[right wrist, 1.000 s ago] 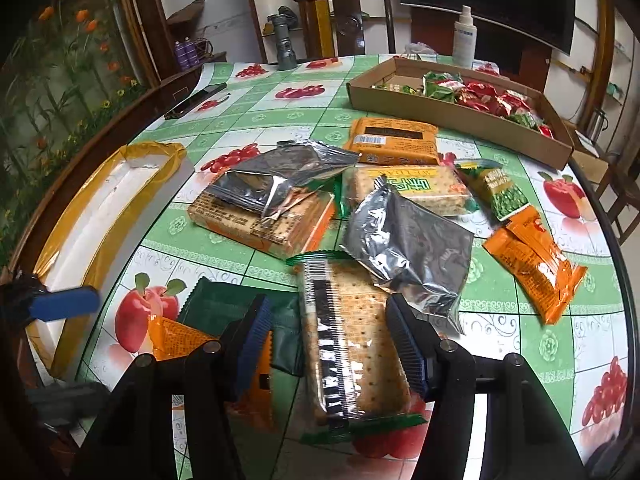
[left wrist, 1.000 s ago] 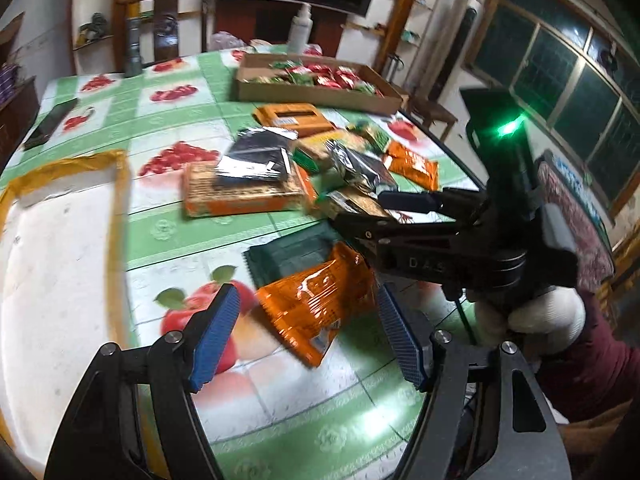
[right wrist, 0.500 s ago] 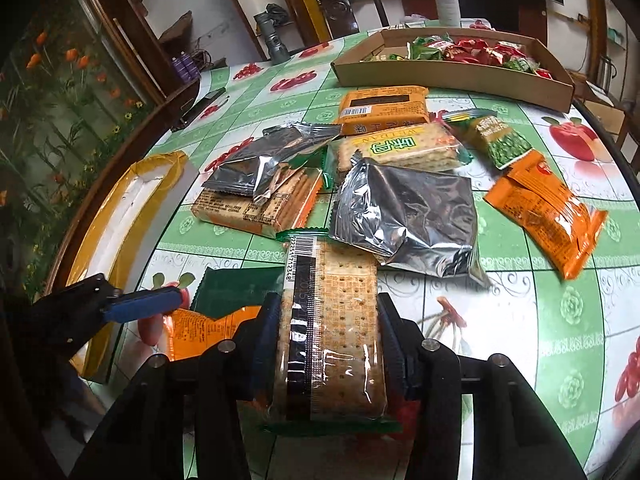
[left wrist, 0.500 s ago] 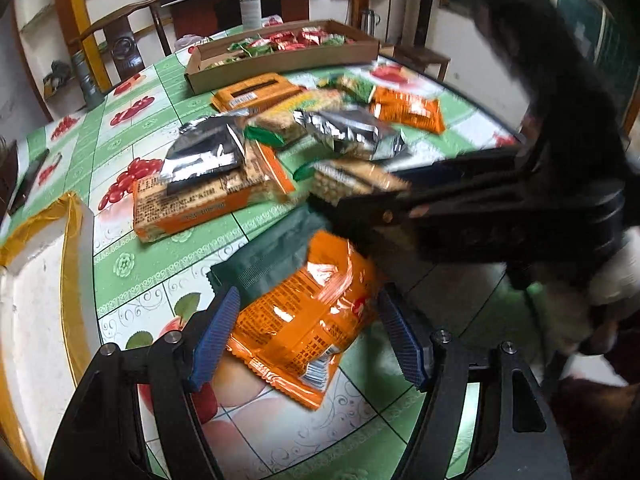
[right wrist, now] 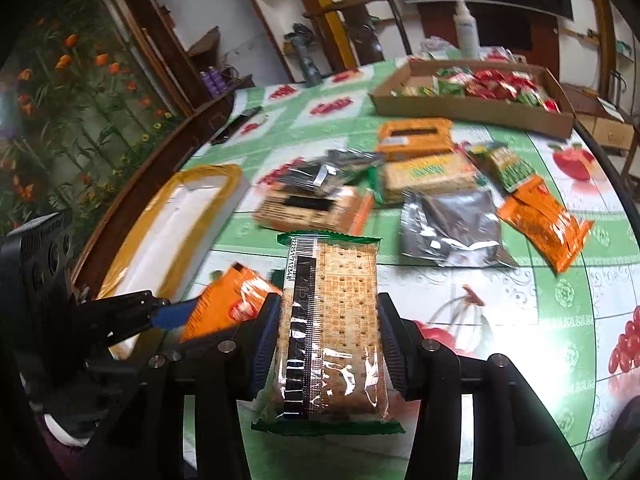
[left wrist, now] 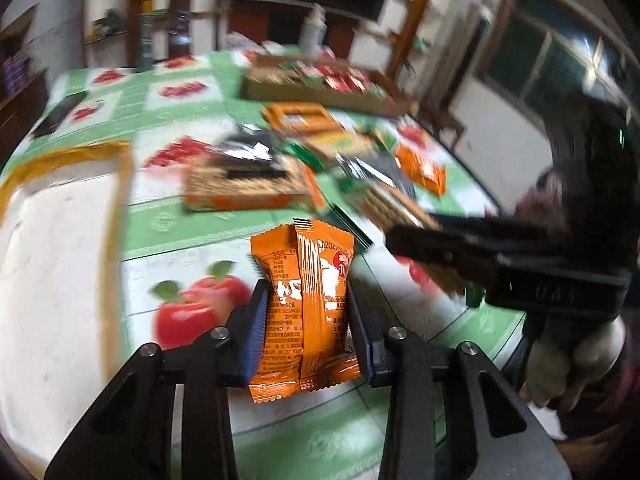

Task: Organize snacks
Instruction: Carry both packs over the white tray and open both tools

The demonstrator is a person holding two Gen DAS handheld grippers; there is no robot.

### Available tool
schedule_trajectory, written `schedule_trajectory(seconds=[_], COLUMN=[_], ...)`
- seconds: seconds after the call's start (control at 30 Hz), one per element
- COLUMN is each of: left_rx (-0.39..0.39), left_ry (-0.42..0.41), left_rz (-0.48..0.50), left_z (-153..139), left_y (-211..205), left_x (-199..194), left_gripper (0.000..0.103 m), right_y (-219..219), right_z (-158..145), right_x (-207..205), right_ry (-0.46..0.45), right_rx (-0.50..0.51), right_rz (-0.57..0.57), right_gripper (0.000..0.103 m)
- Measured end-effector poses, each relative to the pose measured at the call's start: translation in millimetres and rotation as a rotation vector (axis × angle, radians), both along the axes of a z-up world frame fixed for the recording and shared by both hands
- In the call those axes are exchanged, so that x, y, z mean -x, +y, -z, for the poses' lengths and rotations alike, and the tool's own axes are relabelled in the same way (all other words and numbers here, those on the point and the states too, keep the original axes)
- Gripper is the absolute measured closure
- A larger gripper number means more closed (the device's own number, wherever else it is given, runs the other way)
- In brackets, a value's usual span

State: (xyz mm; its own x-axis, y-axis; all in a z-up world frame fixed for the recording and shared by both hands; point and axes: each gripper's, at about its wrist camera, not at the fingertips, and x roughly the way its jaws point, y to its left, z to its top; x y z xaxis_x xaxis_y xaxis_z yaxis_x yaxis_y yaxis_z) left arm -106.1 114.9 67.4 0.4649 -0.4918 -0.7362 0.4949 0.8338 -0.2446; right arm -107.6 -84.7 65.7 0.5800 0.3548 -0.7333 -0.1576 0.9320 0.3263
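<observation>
My left gripper (left wrist: pixel 306 312) is shut on an orange snack packet (left wrist: pixel 306 280) and holds it above the table. My right gripper (right wrist: pixel 328 332) is shut on a clear cracker pack (right wrist: pixel 330 320) with a green trim and holds it lifted. The right gripper (left wrist: pixel 500 256) shows at the right of the left wrist view; the left gripper (right wrist: pixel 120 312) with the orange packet (right wrist: pixel 228 304) shows at the lower left of the right wrist view. Loose snacks lie mid-table: cracker packs (right wrist: pixel 312 208), silver bags (right wrist: pixel 452 224), orange packets (right wrist: pixel 544 224).
A white tray with a yellow rim (right wrist: pixel 168 236) lies at the table's left edge. A cardboard box (right wrist: pixel 472 108) holding small red and green packets stands at the far side, a white bottle (right wrist: pixel 466 30) behind it. A phone (right wrist: pixel 236 124) lies far left.
Both grippers closed on their packs and lifted them off the table: the left on the orange packet, the right on the cracker pack. The dark green bag is no longer seen.
</observation>
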Motion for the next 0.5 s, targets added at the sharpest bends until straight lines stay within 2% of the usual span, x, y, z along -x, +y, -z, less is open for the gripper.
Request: schedule_trajectory(seconds=[0.1, 0.17, 0.4, 0.5], left_rx=[0.064, 0.075, -0.01, -0.013], left_ry=[-0.004, -0.009, 0.008, 0.039], left_rz=[-0.104, -0.205, -0.528, -0.588], left_z=[-11.8, -16.7, 1.2, 16.3], left_y=[38.8, 74.8, 178.0, 199.3], left_x=[0.7, 0.8, -9.2, -13.7], left_gripper=[0.068, 0.068, 0.068, 0.067], right_y=[23.0, 42.0, 133.1, 181.4], right_z=[-13.2, -19.5, -26.8, -22.1], right_x=[1.2, -0.4, -22.3, -31.1], right_ry=[-0.009, -0.011, 0.026, 0.036], right_rx=[-0.01, -0.017, -0.087, -0.071], right_rz=[-0.054, -0.093, -0.268, -0.344], right_gripper=[0.054, 0.055, 0.055, 0.055])
